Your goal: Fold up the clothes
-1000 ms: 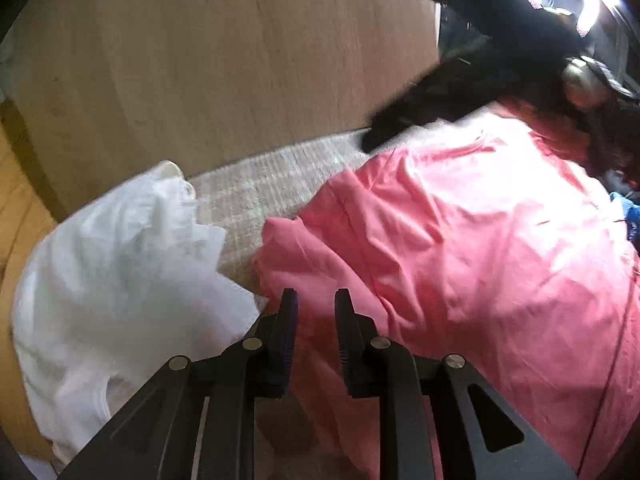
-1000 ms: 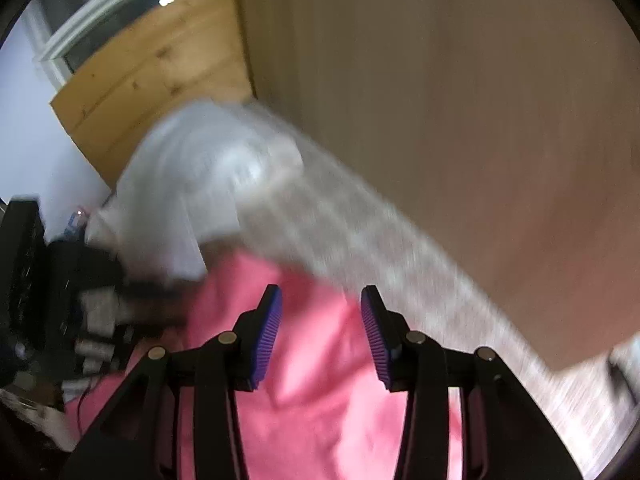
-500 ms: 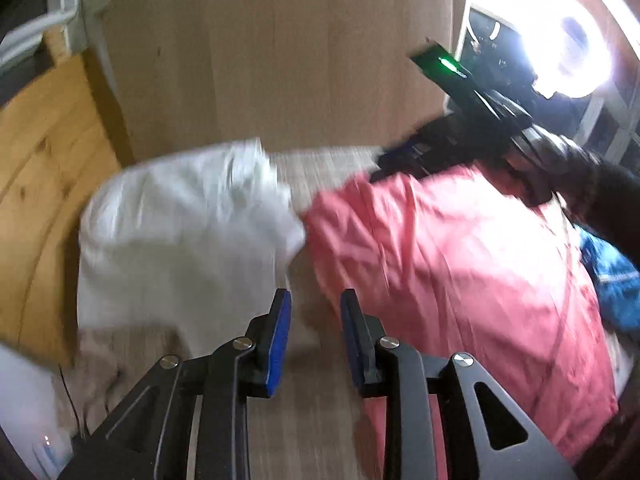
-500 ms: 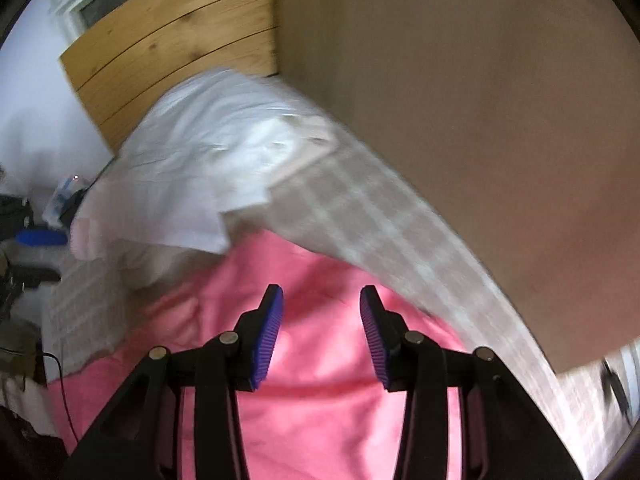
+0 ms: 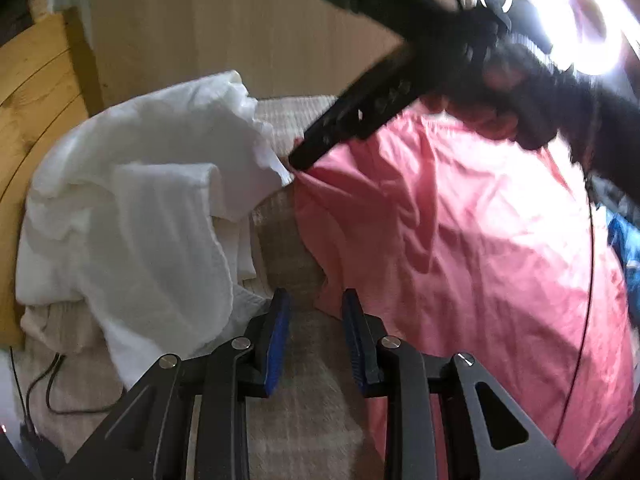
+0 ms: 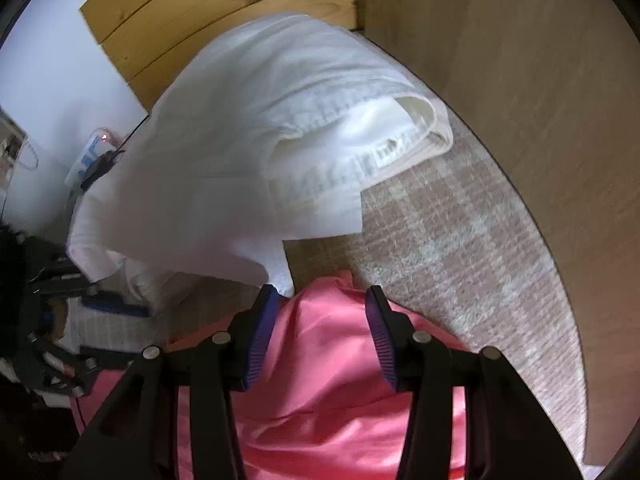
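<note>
The left gripper (image 5: 314, 336) hangs with its jaws apart over the checked cover (image 5: 298, 408), nothing between them – the pink garment (image 5: 460, 240) lies spread just to its right. The right gripper (image 6: 320, 332) is also parted, straddling a raised pink corner – the crumpled white garment (image 6: 240, 128) lies just beyond

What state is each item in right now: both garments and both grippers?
Pink satin garment: spread out, wrinkled, not folded.
White cotton garment: crumpled heap, unfolded.
Left gripper: open, empty, over the checked beige cover.
Right gripper: open, over the pink garment's corner, gripping nothing.
</note>
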A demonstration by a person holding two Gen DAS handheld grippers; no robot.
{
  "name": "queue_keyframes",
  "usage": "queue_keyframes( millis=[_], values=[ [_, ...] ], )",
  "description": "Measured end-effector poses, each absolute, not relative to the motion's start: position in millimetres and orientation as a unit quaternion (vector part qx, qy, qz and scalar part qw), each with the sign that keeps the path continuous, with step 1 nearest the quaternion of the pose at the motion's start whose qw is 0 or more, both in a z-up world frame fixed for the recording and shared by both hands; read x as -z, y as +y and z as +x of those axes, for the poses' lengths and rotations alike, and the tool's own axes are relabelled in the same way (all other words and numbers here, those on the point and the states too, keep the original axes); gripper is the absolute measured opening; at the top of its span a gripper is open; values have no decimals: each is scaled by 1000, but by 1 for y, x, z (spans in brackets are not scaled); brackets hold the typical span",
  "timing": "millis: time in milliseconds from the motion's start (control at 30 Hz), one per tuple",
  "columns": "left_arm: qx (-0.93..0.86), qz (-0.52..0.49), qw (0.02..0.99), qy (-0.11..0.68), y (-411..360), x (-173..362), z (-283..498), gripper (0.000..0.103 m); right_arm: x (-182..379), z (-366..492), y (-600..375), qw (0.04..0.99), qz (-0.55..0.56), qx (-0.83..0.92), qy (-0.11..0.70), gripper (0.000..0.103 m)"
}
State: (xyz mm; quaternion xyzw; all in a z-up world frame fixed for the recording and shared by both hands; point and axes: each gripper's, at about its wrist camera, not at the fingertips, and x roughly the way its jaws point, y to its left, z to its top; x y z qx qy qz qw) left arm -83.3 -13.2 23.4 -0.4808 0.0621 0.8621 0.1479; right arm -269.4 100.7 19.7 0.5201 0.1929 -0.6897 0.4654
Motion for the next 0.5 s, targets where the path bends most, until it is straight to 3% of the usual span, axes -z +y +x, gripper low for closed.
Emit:
queue_keyframes(
  millis=[133,200,233,300,400,500],
  values=[
    [-857,-476,183,70,-5,-18,-87,25,-10,-274,96,453,533,682,214,45],
    [-857,-470,196,80,0,-14,-89,2,-11,-269,94,468,526,675,222,25],
    [-855,-471,200,78,0,-12,-90,1,-11,-265,91,468,518,676,235,4],
    [-866,-459,184,74,-4,-16,-85,2,-16,-257,86,463,487,693,261,4],
    [-887,-433,147,71,-14,-28,-75,2,-39,-248,83,492,421,724,238,4],
    [-877,-456,139,60,-18,-19,-81,2,-25,-259,76,471,450,714,255,9]
  ],
)
